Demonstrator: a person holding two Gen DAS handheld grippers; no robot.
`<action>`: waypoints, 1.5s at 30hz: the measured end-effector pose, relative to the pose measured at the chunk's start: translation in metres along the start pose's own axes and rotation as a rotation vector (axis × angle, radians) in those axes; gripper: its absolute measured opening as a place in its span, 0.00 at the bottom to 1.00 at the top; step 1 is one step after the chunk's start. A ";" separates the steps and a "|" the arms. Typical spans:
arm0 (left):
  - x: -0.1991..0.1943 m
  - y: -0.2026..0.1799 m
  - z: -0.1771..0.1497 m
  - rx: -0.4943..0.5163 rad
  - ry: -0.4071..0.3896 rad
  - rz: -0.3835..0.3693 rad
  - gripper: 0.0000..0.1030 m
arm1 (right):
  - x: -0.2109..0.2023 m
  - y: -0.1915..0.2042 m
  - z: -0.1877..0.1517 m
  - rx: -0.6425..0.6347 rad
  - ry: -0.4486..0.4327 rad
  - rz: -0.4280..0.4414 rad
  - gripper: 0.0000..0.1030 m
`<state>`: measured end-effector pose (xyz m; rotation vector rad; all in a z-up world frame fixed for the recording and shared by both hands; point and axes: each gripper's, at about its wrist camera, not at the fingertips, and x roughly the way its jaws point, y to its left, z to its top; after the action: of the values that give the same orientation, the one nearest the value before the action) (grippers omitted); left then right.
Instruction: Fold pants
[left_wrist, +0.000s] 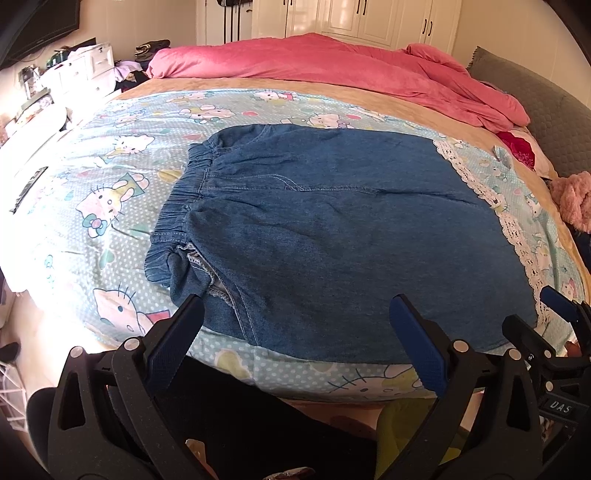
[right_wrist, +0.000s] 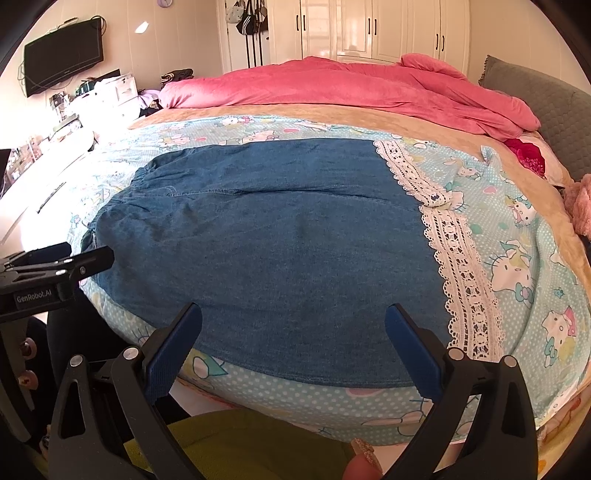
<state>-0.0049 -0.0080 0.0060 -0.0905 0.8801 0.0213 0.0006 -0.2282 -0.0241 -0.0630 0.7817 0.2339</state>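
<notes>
Blue denim pants (left_wrist: 332, 236) lie flat on the bed, elastic waistband at the left, white lace hems (left_wrist: 480, 188) at the right. They also show in the right wrist view (right_wrist: 277, 251), with the lace hems (right_wrist: 458, 266) at the right. My left gripper (left_wrist: 295, 314) is open and empty, hovering above the pants' near edge by the waistband end. My right gripper (right_wrist: 293, 321) is open and empty above the near edge further toward the hems. It shows at the right edge of the left wrist view (left_wrist: 546, 314); the left gripper shows at the left in the right wrist view (right_wrist: 70, 258).
The pants rest on a light-blue cartoon-cat sheet (left_wrist: 110, 206) over the bed. A pink duvet (left_wrist: 332, 62) is bunched at the far side. A grey headboard (left_wrist: 546, 110) and pink fluffy item (left_wrist: 572, 199) are at the right. Drawers (left_wrist: 85, 70) and a TV (right_wrist: 62, 55) stand at the left.
</notes>
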 end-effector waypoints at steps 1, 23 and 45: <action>0.001 0.000 0.000 0.000 0.001 0.002 0.91 | 0.001 -0.002 0.001 0.005 -0.002 0.005 0.96; 0.026 0.048 0.038 -0.115 0.033 0.035 0.91 | 0.059 0.010 0.091 -0.018 0.025 0.058 0.96; 0.081 0.092 0.129 -0.125 0.057 0.059 0.91 | 0.131 -0.002 0.200 -0.005 0.040 0.178 0.96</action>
<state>0.1408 0.0940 0.0190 -0.1829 0.9379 0.1291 0.2291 -0.1774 0.0252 -0.0024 0.8269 0.4038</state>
